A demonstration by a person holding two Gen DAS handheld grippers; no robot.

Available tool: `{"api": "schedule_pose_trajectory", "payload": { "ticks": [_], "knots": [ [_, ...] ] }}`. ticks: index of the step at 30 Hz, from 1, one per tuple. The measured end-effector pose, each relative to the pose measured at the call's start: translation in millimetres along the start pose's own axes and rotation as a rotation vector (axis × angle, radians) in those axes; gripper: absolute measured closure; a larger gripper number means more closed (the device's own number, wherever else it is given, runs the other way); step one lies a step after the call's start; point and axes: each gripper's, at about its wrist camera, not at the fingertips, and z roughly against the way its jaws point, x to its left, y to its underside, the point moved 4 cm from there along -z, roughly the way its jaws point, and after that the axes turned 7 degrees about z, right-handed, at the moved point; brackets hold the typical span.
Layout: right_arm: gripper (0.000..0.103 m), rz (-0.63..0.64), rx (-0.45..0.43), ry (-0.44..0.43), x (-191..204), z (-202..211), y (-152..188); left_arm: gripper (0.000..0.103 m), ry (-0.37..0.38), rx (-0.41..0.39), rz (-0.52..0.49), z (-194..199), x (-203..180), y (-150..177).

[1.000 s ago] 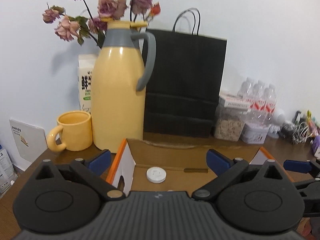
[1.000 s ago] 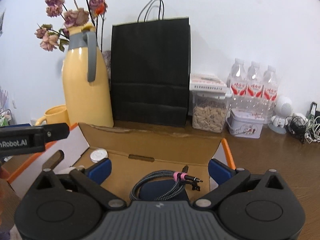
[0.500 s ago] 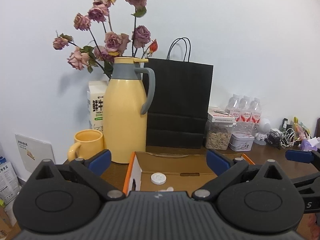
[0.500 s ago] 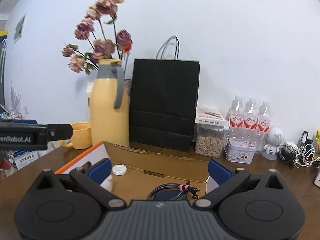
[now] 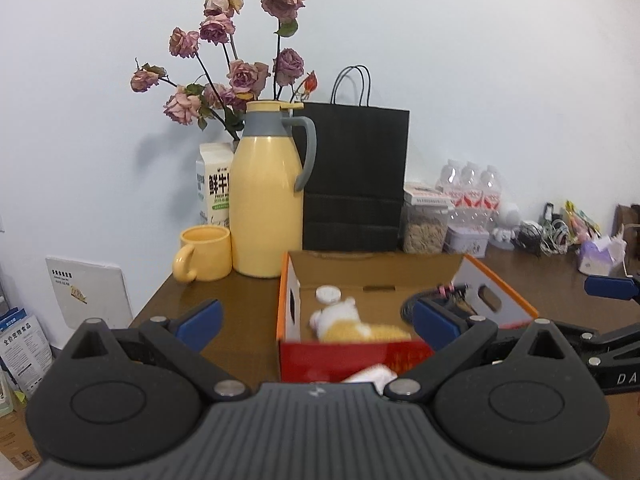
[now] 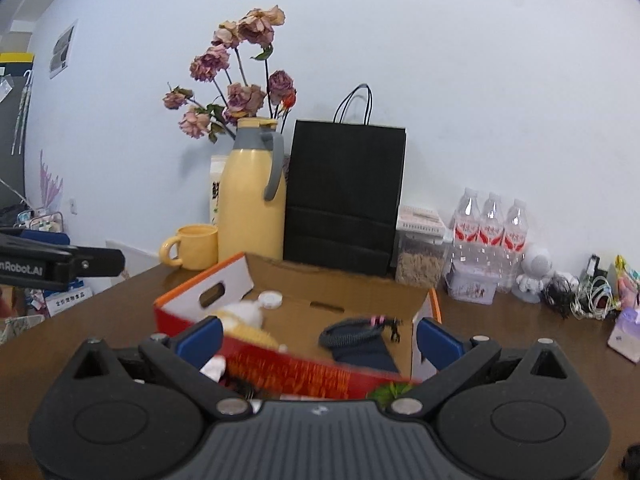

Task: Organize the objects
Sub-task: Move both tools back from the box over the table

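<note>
Near the front edge of the brown tabletop (image 5: 248,296), an open cardboard box (image 5: 372,270) with orange-trimmed flaps and a red front wall is seen, and the objects to be organized lie inside it. A white-and-tan plush toy (image 5: 352,322) rests against the front-left corner of the box floor, a small white round cap (image 5: 328,294) lies just behind it, and a coiled braided cable (image 6: 356,330) sits on a dark pouch toward the right side.

The plush is judged soft and light, best pinched across its body. The cable is judged limp and likely to uncoil, so the bound part by its pink tie should be taken. The cap is judged small, hard and slippery, and should be gripped across its rim. The box itself is judged light and flexible; its flaps would bend under load.

The left gripper (image 5: 316,320) is held before the box with its fingers spread apart and nothing between them. The right gripper (image 6: 320,338) is likewise spread and empty, above the front wall of the box.

Along the back edge of the tabletop, a yellow mug (image 5: 206,254), a yellow thermos jug (image 5: 266,204), a milk carton (image 5: 214,184), dried roses (image 5: 240,76), a black paper bag (image 5: 356,176), a jar, bottled water (image 6: 492,226) and tangled wires are lined against a pale wall.
</note>
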Motion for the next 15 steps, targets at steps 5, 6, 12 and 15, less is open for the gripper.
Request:
{"api": "schedule_pose_trajectory", "payload": {
  "ticks": [5,6,12,15],
  "knots": [
    [0.000,-0.014,0.041,-0.009,8,21,28,0.000,0.009,0.030,-0.003,22,9,26],
    [0.000,-0.016,0.050,-0.011,8,25,33,0.000,0.009,0.039,-0.004,25,10,31],
    [0.000,-0.029,0.108,-0.024,18,43,65,0.000,-0.005,0.108,-0.010,41,18,72],
    [0.000,-0.046,0.135,-0.046,23,49,80,0.000,-0.010,0.175,-0.010,44,22,96]
  ]
}}
